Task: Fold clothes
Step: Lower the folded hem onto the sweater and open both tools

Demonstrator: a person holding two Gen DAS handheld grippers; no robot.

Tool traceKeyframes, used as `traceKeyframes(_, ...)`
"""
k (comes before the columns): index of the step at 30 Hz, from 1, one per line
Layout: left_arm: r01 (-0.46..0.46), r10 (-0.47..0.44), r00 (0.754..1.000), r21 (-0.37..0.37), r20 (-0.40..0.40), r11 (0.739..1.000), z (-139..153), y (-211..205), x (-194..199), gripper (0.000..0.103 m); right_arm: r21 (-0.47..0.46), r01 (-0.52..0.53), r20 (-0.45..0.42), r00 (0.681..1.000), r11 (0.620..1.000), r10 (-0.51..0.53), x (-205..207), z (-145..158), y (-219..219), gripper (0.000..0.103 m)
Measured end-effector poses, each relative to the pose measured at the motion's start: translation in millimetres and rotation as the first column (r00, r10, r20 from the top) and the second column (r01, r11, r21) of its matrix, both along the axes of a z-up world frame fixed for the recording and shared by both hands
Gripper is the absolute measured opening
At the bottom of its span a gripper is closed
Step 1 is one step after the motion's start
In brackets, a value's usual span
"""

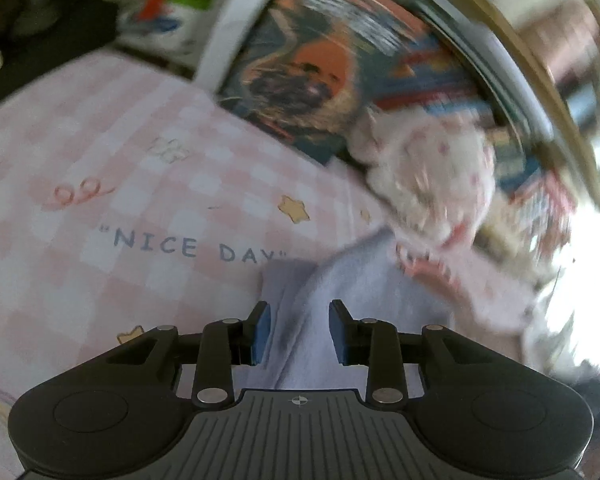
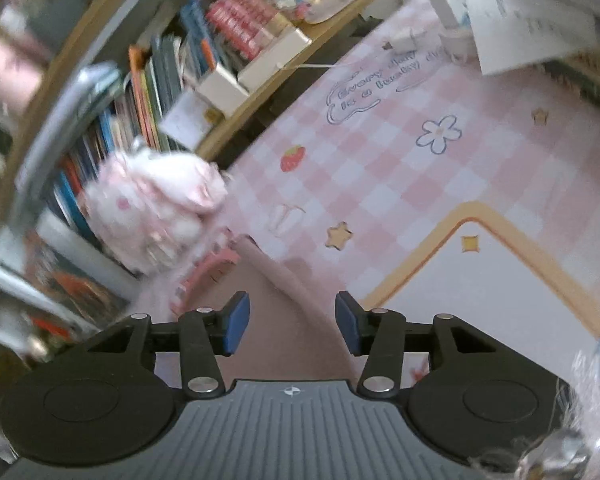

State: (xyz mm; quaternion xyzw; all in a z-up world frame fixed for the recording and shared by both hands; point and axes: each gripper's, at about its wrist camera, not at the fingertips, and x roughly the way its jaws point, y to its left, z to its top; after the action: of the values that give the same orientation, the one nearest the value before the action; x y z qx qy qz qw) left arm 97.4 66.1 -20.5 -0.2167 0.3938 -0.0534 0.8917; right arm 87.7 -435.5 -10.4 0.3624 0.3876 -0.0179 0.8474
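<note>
Pink-and-white checked mat (image 2: 380, 184), lavender garment (image 1: 360, 300)

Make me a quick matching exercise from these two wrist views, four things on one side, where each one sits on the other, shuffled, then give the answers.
Things:
1. strawberry print
2. plush toy
3. books
4. pale garment

Places:
A. on the shelf beside the mat
B. at the mat's edge, against the shelf
C. on the pink checked mat
D. under the open left hand-held gripper

Pairs: 1-C, 2-B, 3-A, 4-D
</note>
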Motion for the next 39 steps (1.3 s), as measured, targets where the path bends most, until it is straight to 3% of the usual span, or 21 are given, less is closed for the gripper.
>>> traceKeyframes(4,0.065,-0.066,0.998,0.154,0.0,0.986,-0.9,-20.9,1.3,0.031,-0.115,-0.073,-0.018,0.997,0.991,0.071,1.2,-5.4,14.8,0.045)
traceKeyframes(5,0.078,-0.08,0.997,0.17,0.001,0.982,-1.1,-24.1,2.3,0.026,-0.145,-0.088,-0.023,0.996,0.985,0.086,2.3,-6.9,19.0,0.045)
traceKeyframes(6,0.092,-0.094,0.996,0.173,0.004,0.981,-1.2,-26.1,3.4,0.01,-0.178,-0.107,-0.029,0.994,0.978,0.103,3.8,-8.3,23.4,0.043)
traceKeyframes(7,0.105,-0.107,0.994,0.16,0.008,0.982,-0.3,-25.9,3.5,0.005,-0.211,-0.124,-0.042,0.992,0.97,0.118,5.6,-9.1,27.4,0.035)
traceKeyframes(8,0.115,-0.118,0.993,0.128,0.016,0.985,1.6,-23.2,2.7,0.005,-0.244,-0.143,-0.056,0.99,0.959,0.133,7.5,-9.8,31.3,0.02)
traceKeyframes(10,0.123,-0.122,0.991,-0.011,0.055,0.992,7.0,-8.2,-3.0,0.005,-0.3,-0.17,-0.08,0.985,0.939,0.153,9.1,-8.8,37.0,0.005)
traceKeyframes(12,0.093,-0.083,0.994,-0.131,0.078,0.987,9.3,8.7,-11.8,0.004,-0.274,-0.152,-0.034,0.988,0.95,0.149,2.3,-1.7,33.4,0.005)
traceKeyframes(13,0.071,-0.062,0.996,-0.147,0.064,0.987,6.8,15.4,-15.0,0.004,-0.245,-0.137,-0.013,0.99,0.96,0.138,-2.0,1.2,29.0,0.005)
traceKeyframes(17,0.069,-0.07,0.997,-0.015,-0.035,0.997,-14.3,14.6,-15.3,0.007,-0.217,-0.138,-0.026,0.99,0.966,0.136,-5.6,-3.2,24.9,0.005)
traceKeyframes(18,0.075,-0.075,0.997,0.02,-0.033,0.997,-15.7,10.4,-15.1,0.014,-0.223,-0.148,-0.041,0.989,0.964,0.143,-3.7,-7.5,26.4,0.005)
traceKeyframes(20,0.066,-0.066,0.998,0.073,-0.004,0.995,-12.6,3.9,-14.3,0.015,-0.237,-0.161,-0.073,0.986,0.958,0.147,0.9,-14.1,29.9,0.009)
traceKeyframes(22,0.056,-0.06,0.997,0.079,0.054,0.995,-5.6,1.7,-11.9,0.016,-0.256,-0.164,-0.097,0.985,0.953,0.143,6.0,-16.1,33.2,0.016)
traceKeyframes(24,0.058,-0.067,0.992,0.084,0.105,0.995,1.0,-0.1,-4.8,0.027,-0.271,-0.162,-0.073,0.986,0.949,0.148,9.0,-10.0,34.6,0.025)
traceKeyframes(26,0.071,-0.085,0.986,0.102,0.143,0.992,6.2,-4.0,4.7,0.029,-0.29,-0.17,-0.035,0.985,0.942,0.167,15.2,-1.6,37.0,0.035)
traceKeyframes(29,0.125,-0.15,0.979,0.178,0.137,0.976,5.4,-19.2,24.5,0.029,-0.329,-0.202,-0.014,0.978,0.923,0.209,30.0,6.7,44.5,0.036)
traceKeyframes(31,0.139,-0.165,0.977,0.183,0.134,0.973,2.3,-23.1,30.1,0.029,-0.364,-0.23,-0.022,0.971,0.903,0.238,41.3,5.9,53.6,0.036)
traceKeyframes(33,0.145,-0.17,0.976,0.174,0.139,0.974,-0.7,-25.2,33.8,0.026,-0.389,-0.254,-0.044,0.965,0.886,0.257,51.8,1.0,61.3,0.035)
traceKeyframes(34,0.148,-0.173,0.975,0.169,0.141,0.974,-2.2,-26.2,35.7,0.022,-0.397,-0.263,-0.052,0.963,0.879,0.265,54.9,-1.5,63.3,0.029)
traceKeyframes(35,0.152,-0.176,0.974,0.164,0.143,0.975,-3.7,-27.2,37.6,0.003,-0.406,-0.273,-0.061,0.96,0.872,0.272,58.0,-4.0,65.3,0.007)
traceKeyframes(37,0.122,-0.133,0.978,0.078,0.159,0.989,-3.1,-16.8,37.1,0.004,-0.411,-0.263,-0.048,0.962,0.873,0.267,58.7,-3.6,65.2,0.005)
traceKeyframes(39,0.09,-0.095,0.986,0.042,0.14,0.995,-6.9,-8.0,38.4,0.004,-0.364,-0.215,0.014,0.972,0.906,0.236,51.2,1.2,57.1,0.005)
